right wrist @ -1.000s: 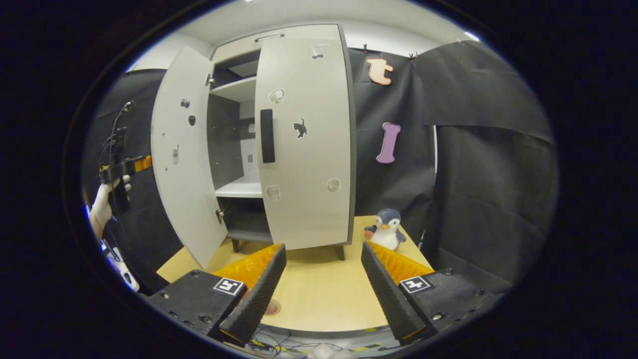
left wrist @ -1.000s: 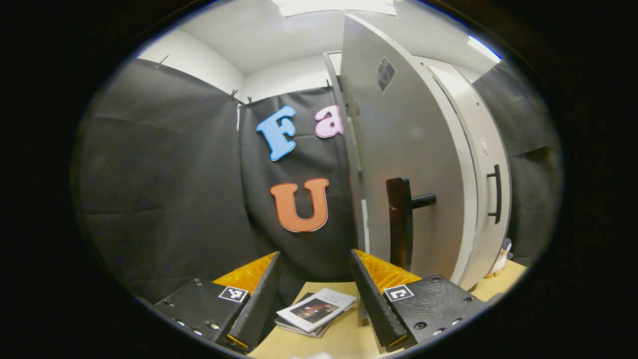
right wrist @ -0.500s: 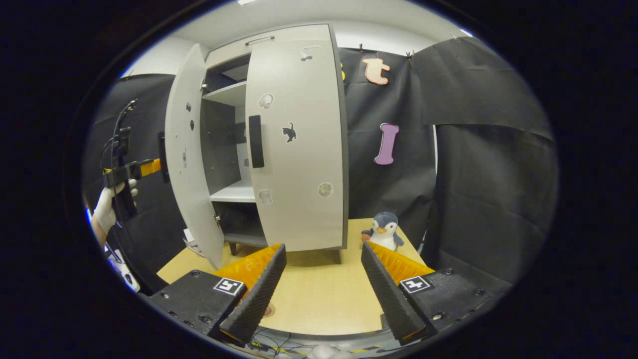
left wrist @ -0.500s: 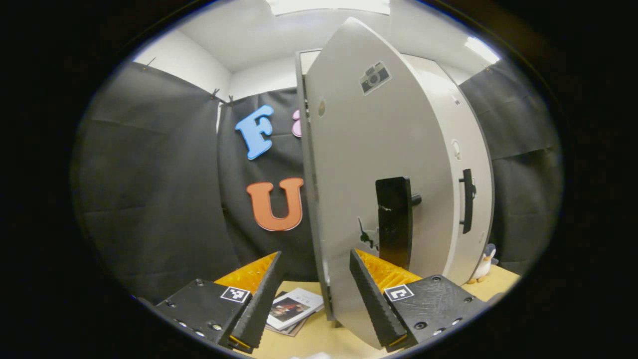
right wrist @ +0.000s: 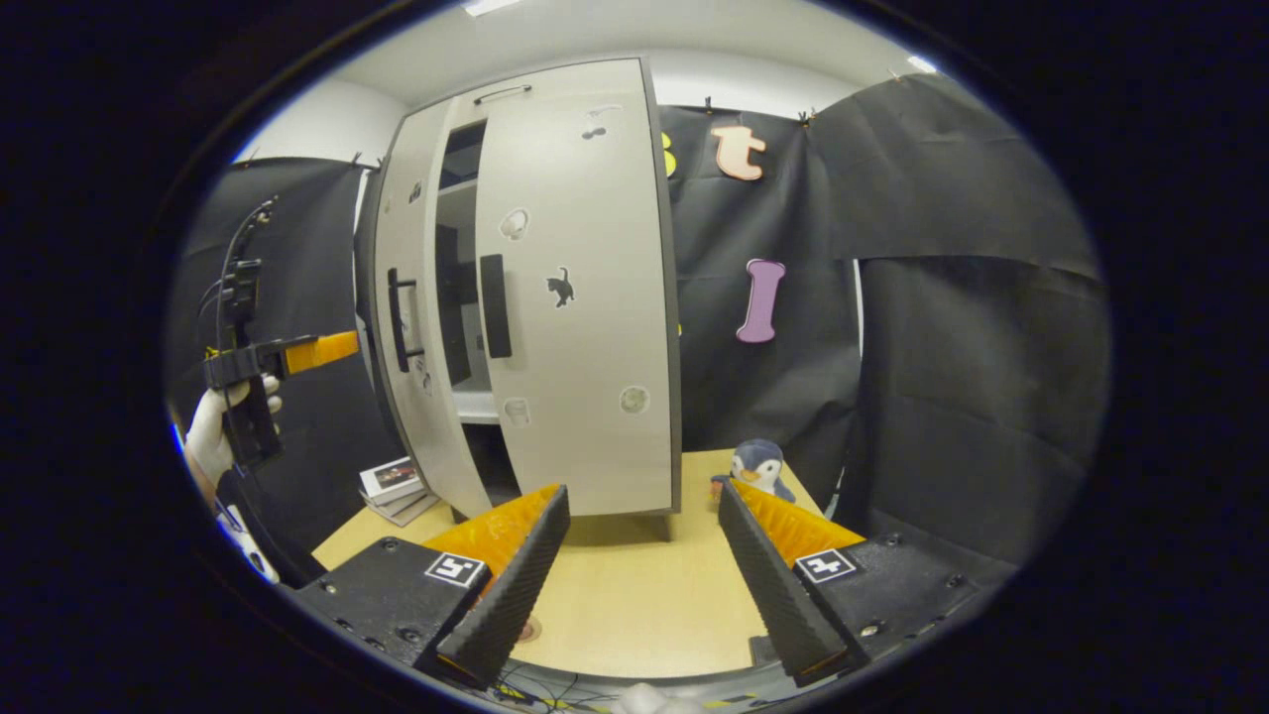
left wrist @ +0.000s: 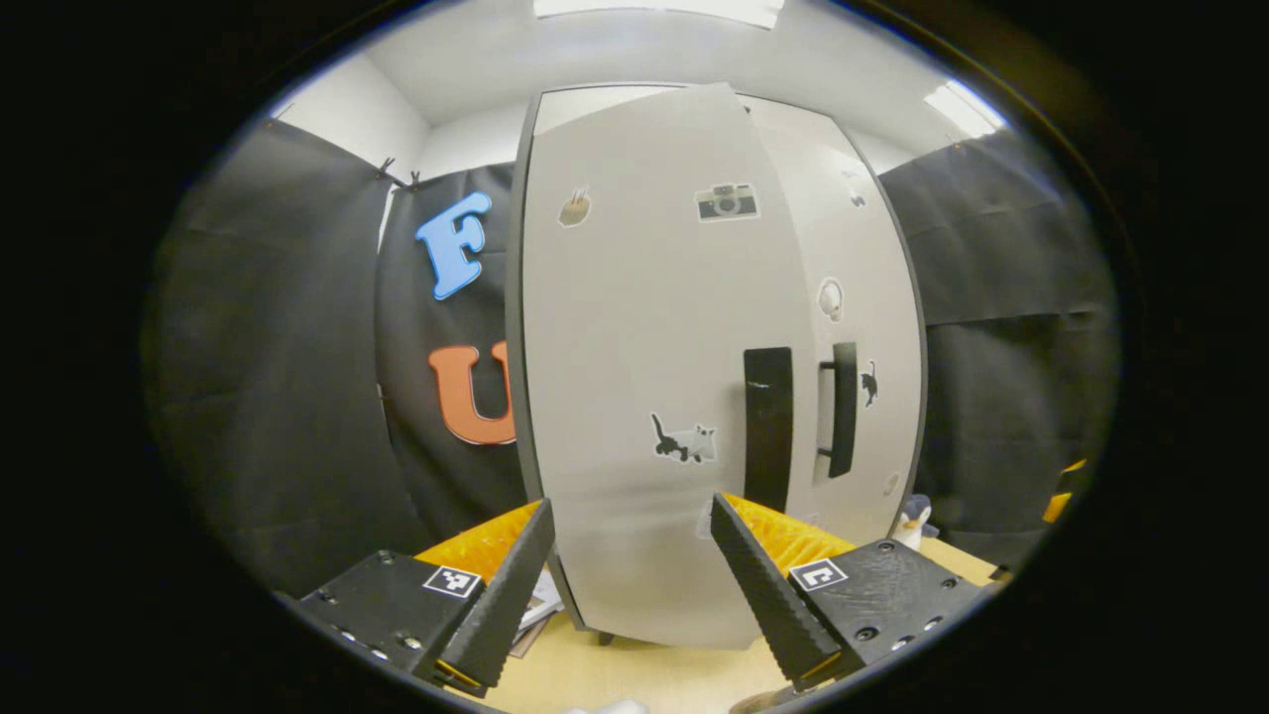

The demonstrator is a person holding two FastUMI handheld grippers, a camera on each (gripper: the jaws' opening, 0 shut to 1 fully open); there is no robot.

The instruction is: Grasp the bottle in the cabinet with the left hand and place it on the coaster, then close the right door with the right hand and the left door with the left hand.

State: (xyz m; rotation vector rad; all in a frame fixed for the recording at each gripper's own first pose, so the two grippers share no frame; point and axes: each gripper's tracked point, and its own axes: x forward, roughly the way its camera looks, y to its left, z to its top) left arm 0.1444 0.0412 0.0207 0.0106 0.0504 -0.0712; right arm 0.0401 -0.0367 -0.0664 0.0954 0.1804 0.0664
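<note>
Cabinet doors standing nearly shut, both tools spread and gripping nothing.

Left tool (left wrist: pixel 627 580) is pointing at the left door (left wrist: pixel 634 397) from close by, at the lower centre of the left gripper view, fingers wide apart with nothing between them; whether a finger is touching the panel I cannot tell. Right tool (right wrist: pixel 639 575) is hovering over the worktop (right wrist: pixel 634 605) at the bottom of the right gripper view, likewise spread and empty. Farther back, a gloved hand (right wrist: pixel 213 431) at the left edge is holding the other tool beside the left door, which is standing slightly ajar. Right door (right wrist: pixel 580 297) is lying shut at upper centre, with a plush penguin (right wrist: pixel 755 466) sitting just right of the cabinet's foot and books (right wrist: pixel 397 486) lying at its left.
</note>
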